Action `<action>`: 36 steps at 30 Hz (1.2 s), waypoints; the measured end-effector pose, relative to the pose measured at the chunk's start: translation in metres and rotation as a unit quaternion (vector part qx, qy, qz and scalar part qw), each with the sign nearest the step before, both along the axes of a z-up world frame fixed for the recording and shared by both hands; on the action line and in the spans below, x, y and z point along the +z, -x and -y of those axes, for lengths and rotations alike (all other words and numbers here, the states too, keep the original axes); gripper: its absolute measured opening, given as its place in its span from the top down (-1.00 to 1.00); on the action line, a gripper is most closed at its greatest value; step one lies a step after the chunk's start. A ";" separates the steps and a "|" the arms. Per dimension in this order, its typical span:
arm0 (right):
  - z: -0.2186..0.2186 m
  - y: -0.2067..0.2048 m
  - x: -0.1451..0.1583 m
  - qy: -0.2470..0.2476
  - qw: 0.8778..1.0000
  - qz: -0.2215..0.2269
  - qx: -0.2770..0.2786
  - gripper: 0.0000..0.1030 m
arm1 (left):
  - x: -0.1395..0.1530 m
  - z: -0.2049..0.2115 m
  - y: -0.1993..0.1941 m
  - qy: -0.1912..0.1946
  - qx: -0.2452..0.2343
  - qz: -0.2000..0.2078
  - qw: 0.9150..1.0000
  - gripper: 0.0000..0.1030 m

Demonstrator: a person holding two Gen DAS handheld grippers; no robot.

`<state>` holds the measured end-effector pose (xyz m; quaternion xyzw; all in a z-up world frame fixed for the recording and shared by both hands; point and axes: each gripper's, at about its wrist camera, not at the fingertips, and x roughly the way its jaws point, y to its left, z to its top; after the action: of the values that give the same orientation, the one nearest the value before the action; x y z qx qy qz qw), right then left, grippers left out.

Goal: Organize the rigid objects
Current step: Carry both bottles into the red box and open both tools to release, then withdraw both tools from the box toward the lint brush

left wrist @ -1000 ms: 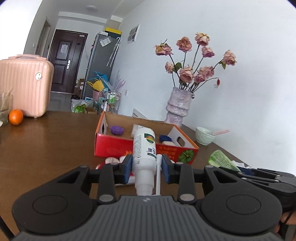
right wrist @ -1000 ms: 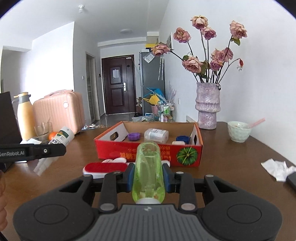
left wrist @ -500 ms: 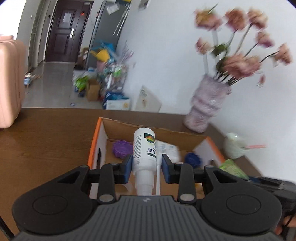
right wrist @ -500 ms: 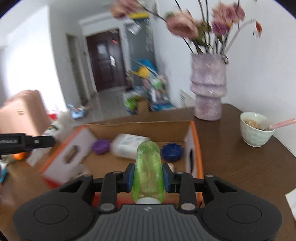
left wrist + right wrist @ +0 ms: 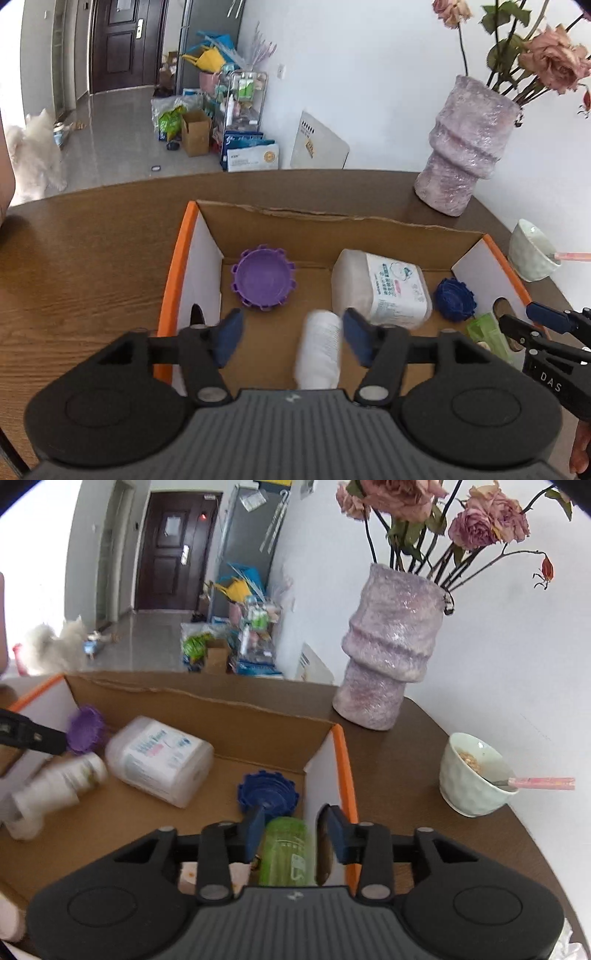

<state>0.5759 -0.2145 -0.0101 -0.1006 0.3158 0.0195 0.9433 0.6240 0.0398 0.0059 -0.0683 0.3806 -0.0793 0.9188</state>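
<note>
You have the brown wooden surface (image 5: 92,258) under everything, and on it the open cardboard box (image 5: 332,229) with orange-edged walls. At the far right corner of the surface stands the mauve textured vase (image 5: 388,642) of dried roses, just beyond the box's far right corner, and near it on the right the pale green bowl (image 5: 469,779) with a pink-handled spoon resting in it.

Inside the box, the clear tub with a printed label (image 5: 384,291) lies on its side toward the middle of the back. The purple toothed lid (image 5: 263,276) sits in the far left part of the floor and the blue toothed lid (image 5: 267,792) in the far right part, close to the right wall.

Your left gripper (image 5: 291,338) hangs over the box with its fingers spreading wide; the white bottle (image 5: 319,349) shows blurred between them, close by the right pad and well clear of the left one, so neither pad presses on it. In the right wrist view that bottle lies tilted on the box floor, just beside the tub.

Your right gripper (image 5: 293,830) is over the box's near right corner, its fingers parting; the green bottle (image 5: 286,853) sits between them by the right wall, with a gap showing at the right pad.
</note>
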 end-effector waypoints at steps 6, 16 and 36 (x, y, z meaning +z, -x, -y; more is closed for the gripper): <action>0.007 0.005 0.023 -0.041 0.999 -0.014 0.021 -0.14 | 0.018 -0.004 0.008 -0.016 0.012 0.008 1.000 -0.52; 0.027 0.058 0.058 -0.089 0.996 -0.014 0.028 -0.34 | 0.051 -0.008 0.077 -0.039 0.017 0.030 0.999 -0.80; 0.056 0.291 0.060 -0.162 0.968 0.186 0.043 -0.82 | 0.063 0.023 0.351 -0.033 0.005 0.289 0.957 -1.00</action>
<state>0.2854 -0.2706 0.0496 0.0381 0.1224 0.0917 0.9875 0.2727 0.0173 0.0685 -0.0145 0.1007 -0.0783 0.9917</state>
